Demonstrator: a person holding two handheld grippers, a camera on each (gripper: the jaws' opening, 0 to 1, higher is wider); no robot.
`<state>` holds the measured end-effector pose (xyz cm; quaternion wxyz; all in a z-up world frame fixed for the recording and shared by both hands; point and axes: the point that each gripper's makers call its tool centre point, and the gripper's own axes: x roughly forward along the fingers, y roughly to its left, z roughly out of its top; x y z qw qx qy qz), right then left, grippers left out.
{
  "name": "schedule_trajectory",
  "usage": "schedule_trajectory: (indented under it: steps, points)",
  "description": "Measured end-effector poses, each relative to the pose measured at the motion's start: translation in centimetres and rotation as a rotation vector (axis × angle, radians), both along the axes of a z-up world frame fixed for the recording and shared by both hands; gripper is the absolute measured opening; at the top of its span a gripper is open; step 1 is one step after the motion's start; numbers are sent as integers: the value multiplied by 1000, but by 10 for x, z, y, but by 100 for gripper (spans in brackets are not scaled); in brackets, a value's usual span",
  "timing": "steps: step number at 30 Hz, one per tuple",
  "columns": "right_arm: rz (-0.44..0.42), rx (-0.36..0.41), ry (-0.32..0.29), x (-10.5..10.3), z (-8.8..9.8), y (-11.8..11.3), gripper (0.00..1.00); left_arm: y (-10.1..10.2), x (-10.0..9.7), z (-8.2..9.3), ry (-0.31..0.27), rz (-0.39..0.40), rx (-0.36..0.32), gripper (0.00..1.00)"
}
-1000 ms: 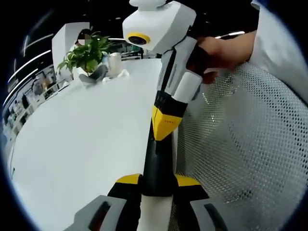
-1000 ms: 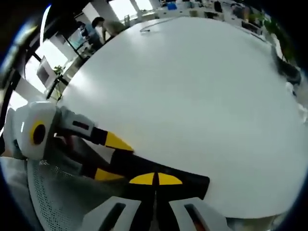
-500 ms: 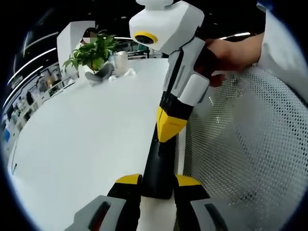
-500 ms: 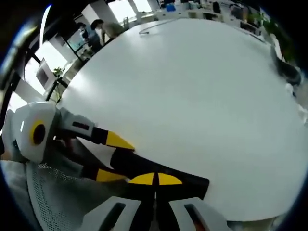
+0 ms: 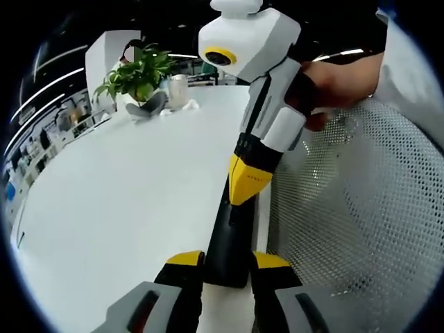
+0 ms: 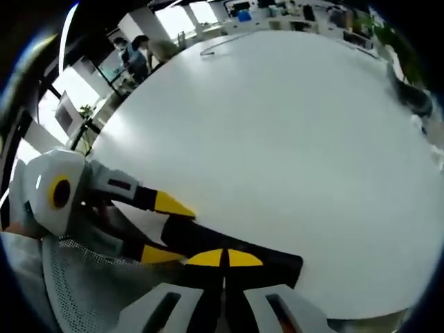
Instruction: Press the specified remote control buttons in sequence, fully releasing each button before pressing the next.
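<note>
Remote control (image 5: 227, 239) black, lower centre on white counter (image 5: 118, 201); left gripper (image 5: 225, 267) jaws clamping it, right gripper (image 6: 224, 258) jaws closed onto its top.

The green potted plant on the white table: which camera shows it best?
The left gripper view: the green potted plant stands leafy and whole at the white table's far end. In the right gripper view, only blurred greenery shows at the edge.

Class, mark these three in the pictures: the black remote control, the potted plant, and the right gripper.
black remote control (image 5: 227, 239), left gripper view, middle of its body.
potted plant (image 5: 133, 75), left gripper view, its leaves.
right gripper (image 5: 248, 189), left gripper view, yellow jaw tips.
</note>
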<state>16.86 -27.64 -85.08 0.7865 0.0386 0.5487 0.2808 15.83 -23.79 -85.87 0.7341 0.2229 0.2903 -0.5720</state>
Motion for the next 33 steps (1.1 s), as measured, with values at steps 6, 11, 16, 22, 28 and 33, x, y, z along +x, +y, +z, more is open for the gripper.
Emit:
schedule_trajectory:
  steps: [6,11,16,22,28,33]
  points:
    - [-10,4,18,-1,1,1,0,0,0,0,0,-2,-2,26]
    - [-46,26,58,-2,0,-1,0,-1,-1,0,1,-2,-3,26]
    - [-39,4,75,-6,0,-2,0,-1,-1,0,1,-2,-2,26]
    - [-40,-2,90,-9,0,-3,0,-1,-1,0,1,0,-4,26]
    - [-39,-12,136,-15,-2,-2,0,-1,-1,0,1,-1,-4,26]
    - [-28,-6,133,-15,-1,-1,0,-1,-1,0,1,-1,-5,26]
